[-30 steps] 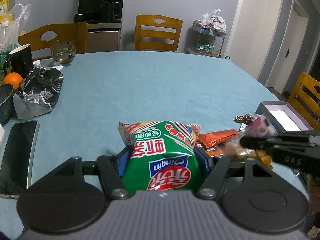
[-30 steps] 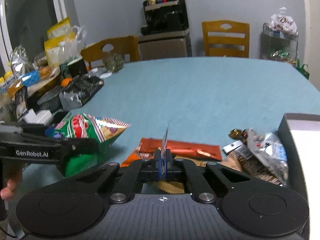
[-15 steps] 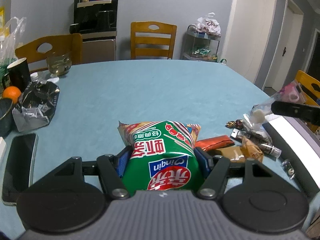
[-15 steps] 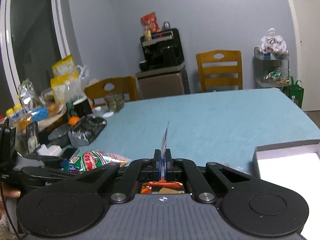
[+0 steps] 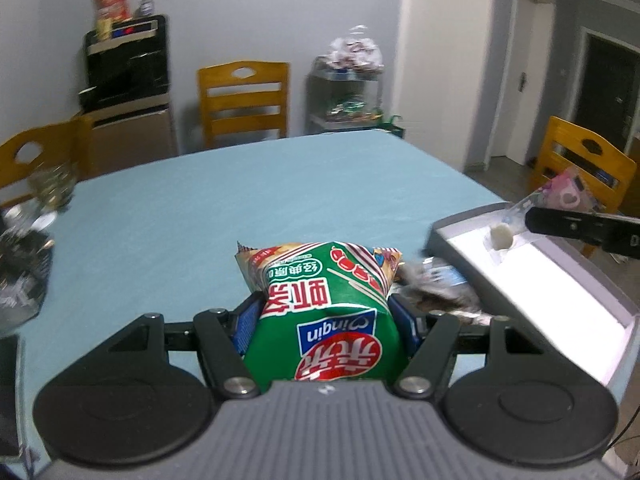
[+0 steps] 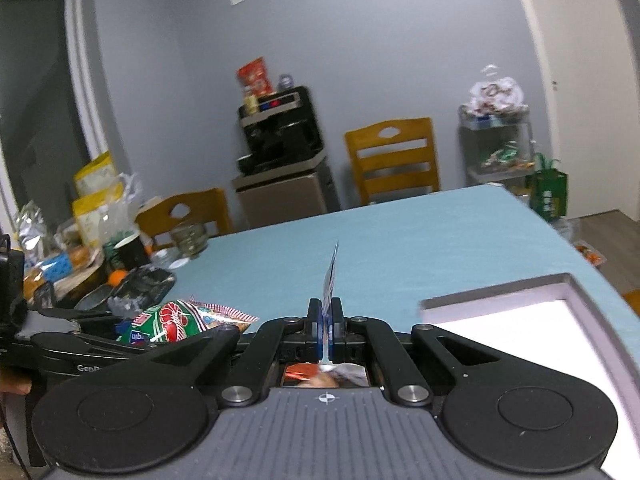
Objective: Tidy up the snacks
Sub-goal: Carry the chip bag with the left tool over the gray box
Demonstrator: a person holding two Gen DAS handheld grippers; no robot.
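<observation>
We're mid-carry: left gripper [image 5: 326,322] clamps the green chip bag [image 5: 324,320] above the table, right gripper [image 6: 325,322] pinches a clear candy packet [image 5: 532,216] over the gray box [image 5: 460,226]; next, lower and release inside.

Grey walls [image 6: 360,32], wooden chairs [image 5: 243,100] around a blue-clothed table [image 5: 224,200], white doors [image 5: 524,76].

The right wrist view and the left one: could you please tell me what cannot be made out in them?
- Left wrist view: loose snacks beside the box are blurred, partly hidden by the green bag.
- Right wrist view: the clear packet shows edge-on; contents unreadable.
- Right wrist view: box cut off by the frame's edge.
</observation>
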